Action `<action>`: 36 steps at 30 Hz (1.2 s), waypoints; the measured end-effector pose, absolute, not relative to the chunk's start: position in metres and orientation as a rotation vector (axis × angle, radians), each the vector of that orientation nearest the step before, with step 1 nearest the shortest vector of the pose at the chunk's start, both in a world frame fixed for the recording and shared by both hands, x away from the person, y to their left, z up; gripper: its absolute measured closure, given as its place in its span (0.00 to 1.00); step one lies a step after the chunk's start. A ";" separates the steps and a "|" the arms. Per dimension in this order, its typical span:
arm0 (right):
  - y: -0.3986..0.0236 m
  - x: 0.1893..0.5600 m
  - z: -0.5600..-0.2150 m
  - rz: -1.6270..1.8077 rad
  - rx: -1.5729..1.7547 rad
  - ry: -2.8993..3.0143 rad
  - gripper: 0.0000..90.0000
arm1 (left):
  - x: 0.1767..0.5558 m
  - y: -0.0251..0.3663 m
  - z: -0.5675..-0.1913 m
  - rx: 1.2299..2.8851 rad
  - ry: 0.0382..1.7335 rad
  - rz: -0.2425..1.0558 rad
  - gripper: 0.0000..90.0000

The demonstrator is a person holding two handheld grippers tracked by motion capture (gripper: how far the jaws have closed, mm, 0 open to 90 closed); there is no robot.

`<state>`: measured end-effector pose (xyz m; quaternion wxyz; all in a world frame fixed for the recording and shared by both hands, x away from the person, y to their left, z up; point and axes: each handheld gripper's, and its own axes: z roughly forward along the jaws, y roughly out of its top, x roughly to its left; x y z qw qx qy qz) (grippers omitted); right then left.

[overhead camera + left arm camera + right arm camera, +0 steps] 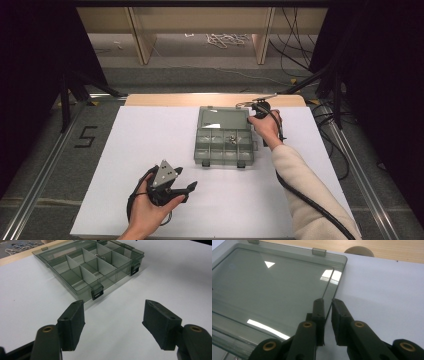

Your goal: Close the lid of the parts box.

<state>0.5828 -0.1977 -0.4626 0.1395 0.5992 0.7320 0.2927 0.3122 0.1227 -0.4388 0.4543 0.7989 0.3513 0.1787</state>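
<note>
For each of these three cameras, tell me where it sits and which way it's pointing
High view: above the person's side, looking forward and down on the table; both forearms, left gripper, right gripper.
Left gripper view: rides the left gripper, jaws wide apart, facing the open compartment box.
Right gripper view: rides the right gripper, jaws closing on the lid edge.
Shared: the compartment box appears in all three.

The compartment box (223, 141) lies on the white sheet (150, 150), lid (223, 118) behind it.
</note>
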 end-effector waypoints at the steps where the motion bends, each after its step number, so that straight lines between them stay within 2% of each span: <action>1: -0.198 0.583 -0.463 0.845 1.732 2.111 0.92 | 0.312 0.123 -0.439 1.971 0.869 0.439 0.37; 36: -0.182 0.577 -0.459 0.788 1.825 1.970 0.99 | 0.316 0.127 -0.442 1.995 0.867 0.444 0.37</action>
